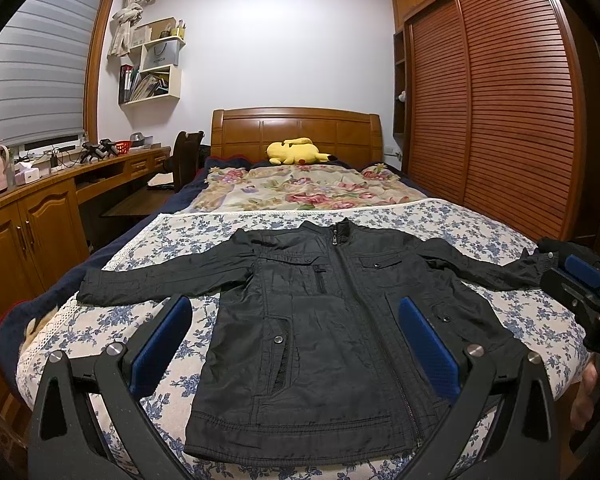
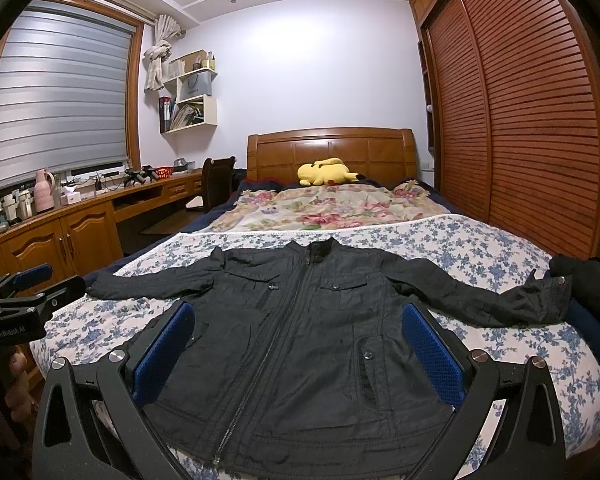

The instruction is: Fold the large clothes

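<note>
Left wrist view shows a black jacket (image 1: 320,320) lying flat and face up on the blue-flowered sheet (image 1: 480,224) at the foot of the bed, zipped, collar toward the headboard (image 1: 296,128), both sleeves spread sideways. Above its hem the left gripper (image 1: 296,340) hangs with jaws wide apart, holding nothing. The right gripper (image 2: 298,344) hovers likewise, jaws spread and empty. A yellow plush toy (image 2: 326,172) rests by the headboard, on the far floral blanket (image 2: 324,208).
</note>
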A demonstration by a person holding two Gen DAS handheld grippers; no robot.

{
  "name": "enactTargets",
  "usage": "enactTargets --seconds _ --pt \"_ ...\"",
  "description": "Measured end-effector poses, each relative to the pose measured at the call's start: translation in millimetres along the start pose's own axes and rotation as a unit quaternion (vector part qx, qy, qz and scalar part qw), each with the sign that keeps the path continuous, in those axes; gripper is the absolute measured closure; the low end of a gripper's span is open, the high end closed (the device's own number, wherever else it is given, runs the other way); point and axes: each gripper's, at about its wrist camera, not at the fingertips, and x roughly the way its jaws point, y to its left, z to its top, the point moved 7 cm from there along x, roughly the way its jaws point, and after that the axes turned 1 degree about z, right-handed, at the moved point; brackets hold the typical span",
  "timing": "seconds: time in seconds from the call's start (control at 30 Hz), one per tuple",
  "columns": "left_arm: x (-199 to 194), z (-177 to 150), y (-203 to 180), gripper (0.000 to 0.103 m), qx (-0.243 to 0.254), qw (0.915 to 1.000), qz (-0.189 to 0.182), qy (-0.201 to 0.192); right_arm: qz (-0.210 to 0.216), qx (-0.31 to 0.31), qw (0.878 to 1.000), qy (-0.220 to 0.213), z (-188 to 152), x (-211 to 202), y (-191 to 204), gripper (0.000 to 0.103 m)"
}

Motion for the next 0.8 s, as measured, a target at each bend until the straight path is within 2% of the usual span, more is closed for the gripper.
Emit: enactTargets --seconds 0.37,0.8 --pt "-1 2 -2 0.000 0.001 1.0000 0.001 -0.001 0.002 -0.001 1.000 0.000 -1 1 0 0.000" --pt "2 1 13 0.000 -0.007 0.9999 0.008 0.003 0.014 -0.002 1.000 0.000 0 1 0 0.000"
